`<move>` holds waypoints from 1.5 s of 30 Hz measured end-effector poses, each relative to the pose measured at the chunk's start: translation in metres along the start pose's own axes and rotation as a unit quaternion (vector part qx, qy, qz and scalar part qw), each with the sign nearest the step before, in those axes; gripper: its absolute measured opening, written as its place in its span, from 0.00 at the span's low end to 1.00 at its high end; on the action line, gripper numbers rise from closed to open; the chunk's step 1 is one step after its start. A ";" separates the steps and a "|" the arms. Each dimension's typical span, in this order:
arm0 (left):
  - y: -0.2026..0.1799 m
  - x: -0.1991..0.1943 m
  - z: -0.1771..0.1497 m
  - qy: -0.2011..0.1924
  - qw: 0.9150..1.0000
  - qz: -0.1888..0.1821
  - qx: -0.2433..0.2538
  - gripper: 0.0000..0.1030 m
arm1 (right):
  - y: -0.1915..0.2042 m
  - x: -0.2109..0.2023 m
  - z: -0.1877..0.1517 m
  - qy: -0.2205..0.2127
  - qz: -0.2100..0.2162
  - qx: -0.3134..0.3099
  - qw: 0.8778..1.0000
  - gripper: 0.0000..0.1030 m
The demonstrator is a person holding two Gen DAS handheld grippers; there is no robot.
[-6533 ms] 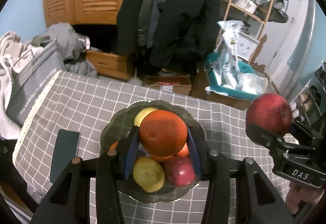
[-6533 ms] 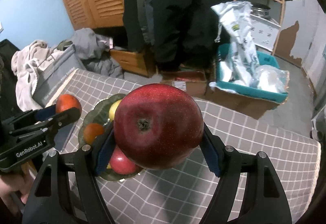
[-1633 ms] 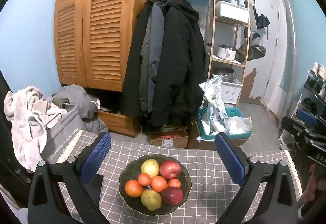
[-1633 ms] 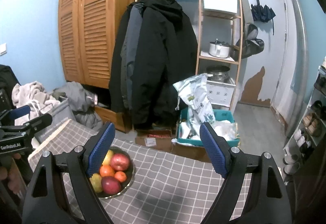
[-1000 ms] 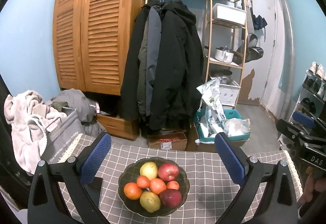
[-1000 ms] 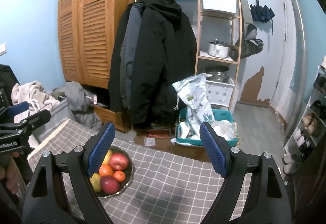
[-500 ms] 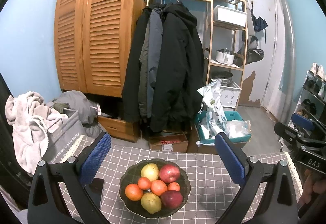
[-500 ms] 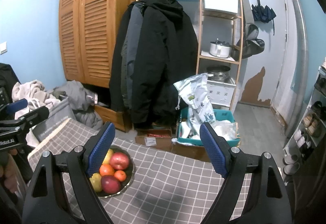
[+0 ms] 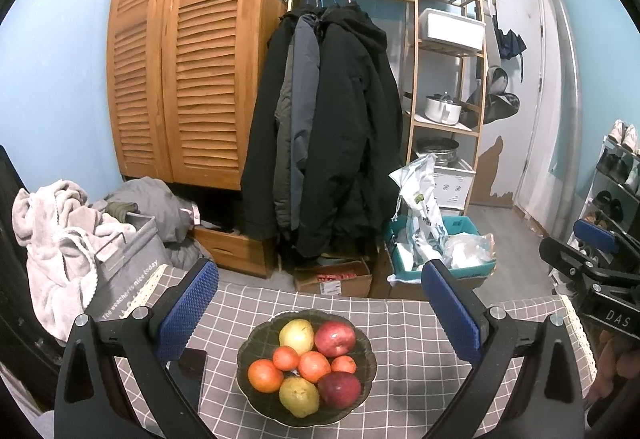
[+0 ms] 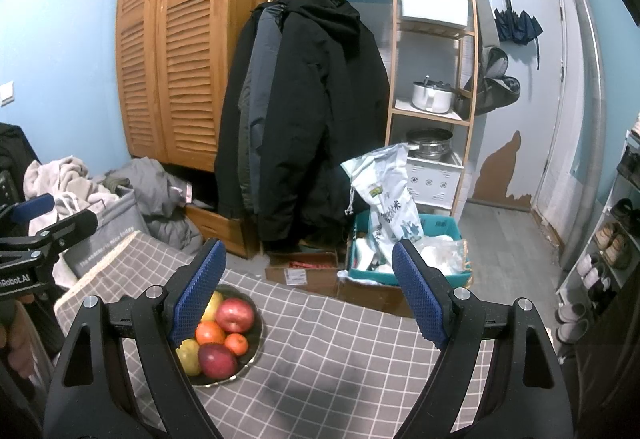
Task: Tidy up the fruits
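Observation:
A dark glass bowl (image 9: 366,387) stands on the grey checked tablecloth (image 9: 416,323). It holds two red apples (image 9: 335,339), two yellow pears (image 9: 297,335) and several oranges (image 9: 265,376). The bowl also shows in the right wrist view (image 10: 256,351), low at the left. My left gripper (image 9: 318,309) is open and empty, raised well above and behind the bowl. My right gripper (image 10: 308,289) is open and empty, raised to the right of the bowl. The right gripper also shows at the right edge of the left wrist view (image 9: 592,255).
A dark phone (image 9: 194,369) lies on the cloth left of the bowl. Beyond the table stand a wooden wardrobe (image 9: 192,79), hanging coats (image 9: 324,127), a shelf rack (image 9: 448,107), a laundry basket (image 9: 120,271) and a teal box (image 9: 440,251) on the floor.
6.5 s ago my left gripper held an orange and my right held a red apple over the bowl; both fruits now lie in the bowl. Both grippers are open and drawn back, almost still lately.

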State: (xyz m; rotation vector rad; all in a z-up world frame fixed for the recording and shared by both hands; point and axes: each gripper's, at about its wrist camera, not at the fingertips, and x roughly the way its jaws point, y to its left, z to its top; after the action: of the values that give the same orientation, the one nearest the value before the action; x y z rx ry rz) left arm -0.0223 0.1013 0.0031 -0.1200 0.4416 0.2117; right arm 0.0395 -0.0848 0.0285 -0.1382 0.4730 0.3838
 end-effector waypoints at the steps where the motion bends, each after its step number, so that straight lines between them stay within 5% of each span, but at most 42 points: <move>1: 0.000 0.001 0.000 0.000 1.000 0.000 0.000 0.99 | 0.000 0.000 0.000 0.000 0.000 0.000 1.000 0.82; 45: 0.015 -0.002 -0.004 0.006 1.000 0.014 0.007 0.99 | 0.001 0.000 0.000 0.000 0.000 0.000 1.000 0.82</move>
State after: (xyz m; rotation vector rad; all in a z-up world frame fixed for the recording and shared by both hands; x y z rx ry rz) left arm -0.0290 0.1148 -0.0009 -0.1019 0.4575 0.2348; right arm 0.0391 -0.0835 0.0285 -0.1391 0.4731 0.3842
